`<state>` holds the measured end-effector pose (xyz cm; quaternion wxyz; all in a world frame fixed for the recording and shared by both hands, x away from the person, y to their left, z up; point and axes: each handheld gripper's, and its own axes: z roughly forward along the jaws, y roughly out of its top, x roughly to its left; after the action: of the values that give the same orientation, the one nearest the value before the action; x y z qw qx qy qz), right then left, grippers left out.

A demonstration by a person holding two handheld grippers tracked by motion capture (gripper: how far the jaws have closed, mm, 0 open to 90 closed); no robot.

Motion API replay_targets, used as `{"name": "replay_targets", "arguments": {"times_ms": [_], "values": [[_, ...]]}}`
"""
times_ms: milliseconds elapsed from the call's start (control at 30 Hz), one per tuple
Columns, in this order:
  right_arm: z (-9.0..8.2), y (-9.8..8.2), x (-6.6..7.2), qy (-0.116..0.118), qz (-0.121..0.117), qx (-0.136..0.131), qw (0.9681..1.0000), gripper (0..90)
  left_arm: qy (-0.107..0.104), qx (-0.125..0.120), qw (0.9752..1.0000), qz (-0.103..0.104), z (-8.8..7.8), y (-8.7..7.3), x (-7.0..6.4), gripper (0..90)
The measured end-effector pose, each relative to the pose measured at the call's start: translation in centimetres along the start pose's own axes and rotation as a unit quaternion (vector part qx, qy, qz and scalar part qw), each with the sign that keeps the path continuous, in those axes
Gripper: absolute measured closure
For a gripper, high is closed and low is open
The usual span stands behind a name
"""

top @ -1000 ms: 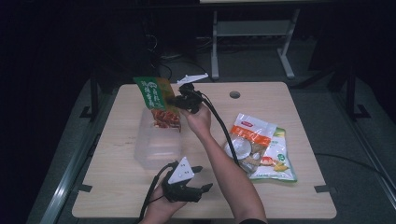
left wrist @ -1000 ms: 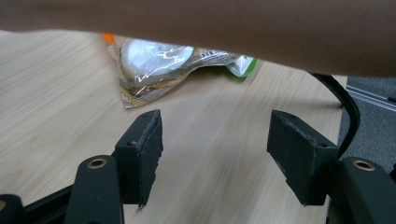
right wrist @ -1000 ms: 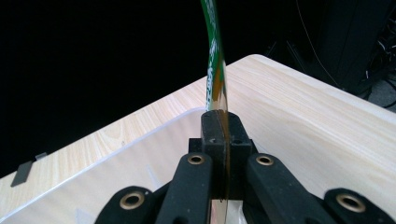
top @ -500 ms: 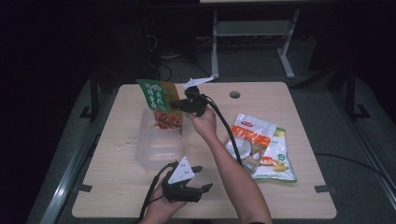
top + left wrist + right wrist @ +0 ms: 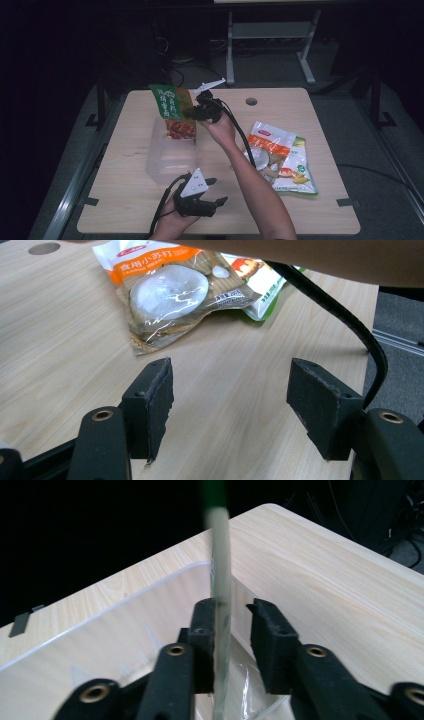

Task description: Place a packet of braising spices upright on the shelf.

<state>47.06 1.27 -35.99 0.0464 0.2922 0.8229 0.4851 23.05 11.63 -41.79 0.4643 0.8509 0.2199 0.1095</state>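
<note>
On your wooden table (image 5: 320,105), right gripper (image 5: 192,113) jaws have just been opening around the green packet (image 5: 172,112) over the clear bin (image 5: 170,160); left gripper (image 5: 216,194) jaws stand spread, empty.

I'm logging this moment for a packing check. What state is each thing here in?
Green and red snack bag: upright, lower end in the box, between the just opening jaws of the right gripper.
Clear plastic box: lidless, on the table.
Orange and white snack bag: flat on the table, overlapping the green-edged bag.
Left gripper: open, holding nothing.
</note>
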Motion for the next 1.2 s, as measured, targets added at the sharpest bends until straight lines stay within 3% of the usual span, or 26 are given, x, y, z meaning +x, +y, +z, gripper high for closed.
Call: {"name": "replay_targets", "arguments": {"times_ms": [100,200,367,467,533,567,600,633,700,1067,1200], "values": [[-0.2,0.6,-0.3,0.005,0.013,-0.003,0.9999,61.0,-0.001,0.000,1.0000,0.002,0.1,0.0,-0.1,34.4],[-0.4,1.1,0.0,-0.003,0.007,-0.006,1.0000,59.6,-0.001,-0.001,1.0000,0.002,0.0,0.0,-0.1,34.3],[-0.2,1.6,0.1,-0.007,-0.001,0.013,0.9999,68.7,-0.001,-0.002,1.0000,0.002,0.0,0.0,0.0,34.3],[0.0,1.7,0.1,-0.007,0.004,0.015,0.9998,64.6,-0.002,-0.001,1.0000,0.001,0.0,0.0,0.0,34.3],[0.1,1.6,0.1,-0.001,0.000,0.026,0.9997,69.4,-0.002,0.001,1.0000,0.001,0.0,0.0,0.0,34.3],[0.2,1.5,0.1,-0.004,-0.004,0.034,0.9994,82.2,-0.002,0.001,1.0000,0.002,0.1,0.0,0.0,34.3],[0.3,1.4,0.1,0.004,-0.011,0.043,0.9990,87.0,-0.002,0.001,1.0000,0.002,0.1,0.0,0.0,34.3],[0.3,1.3,0.1,-0.006,-0.014,0.041,0.9990,88.4,-0.002,0.002,1.0000,0.002,0.1,0.0,0.0,34.3],[0.3,1.1,-0.1,0.004,-0.002,0.036,0.9993,89.4,-0.001,0.001,1.0000,0.004,0.1,0.0,0.0,34.3],[0.4,1.3,-0.2,0.019,-0.019,0.038,0.9989,89.7,-0.002,0.002,1.0000,0.005,0.1,0.0,0.0,34.3],[0.4,1.6,0.1,0.037,-0.027,0.025,0.9986,89.7,-0.002,-0.001,1.0000,0.003,0.0,0.0,0.0,34.3]]}}
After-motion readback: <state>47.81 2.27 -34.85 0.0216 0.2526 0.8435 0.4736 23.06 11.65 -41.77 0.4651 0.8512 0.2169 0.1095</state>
